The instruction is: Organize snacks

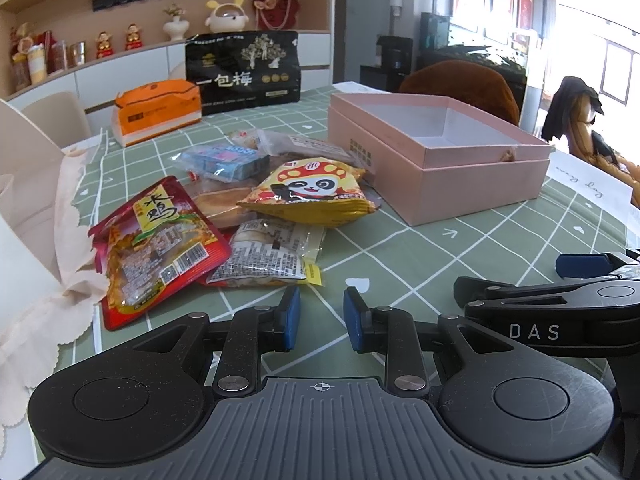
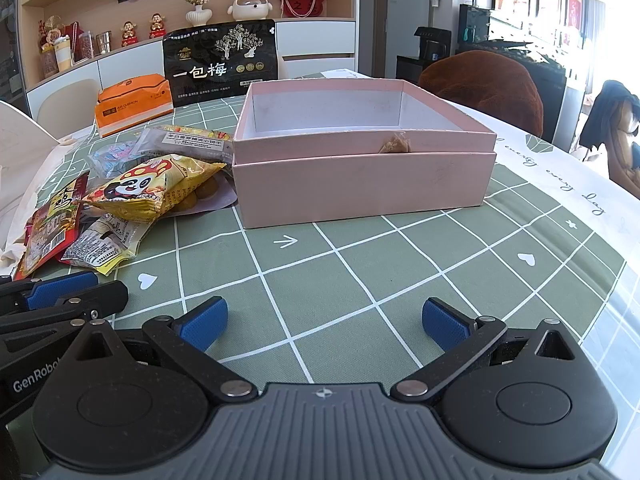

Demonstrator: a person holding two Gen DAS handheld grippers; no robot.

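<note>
A pile of snack packets lies on the green checked tablecloth: a red packet [image 1: 154, 248], a clear printed packet [image 1: 268, 256], a yellow panda bag [image 1: 312, 192] and a blue packet [image 1: 228, 160]. The pile also shows in the right wrist view, with the panda bag [image 2: 144, 190] on top. An open, empty pink box [image 1: 436, 156] [image 2: 360, 156] stands right of the pile. My left gripper [image 1: 321, 318] is open with a narrow gap, empty, just in front of the clear packet. My right gripper [image 2: 324, 324] is wide open and empty, in front of the box.
A black plum bag [image 1: 244, 72] [image 2: 220, 64] and an orange tissue pack [image 1: 158, 112] [image 2: 132, 104] stand at the table's back. A pale cloth [image 1: 48, 264] lies left of the pile. Chairs and a shelf unit stand beyond the table.
</note>
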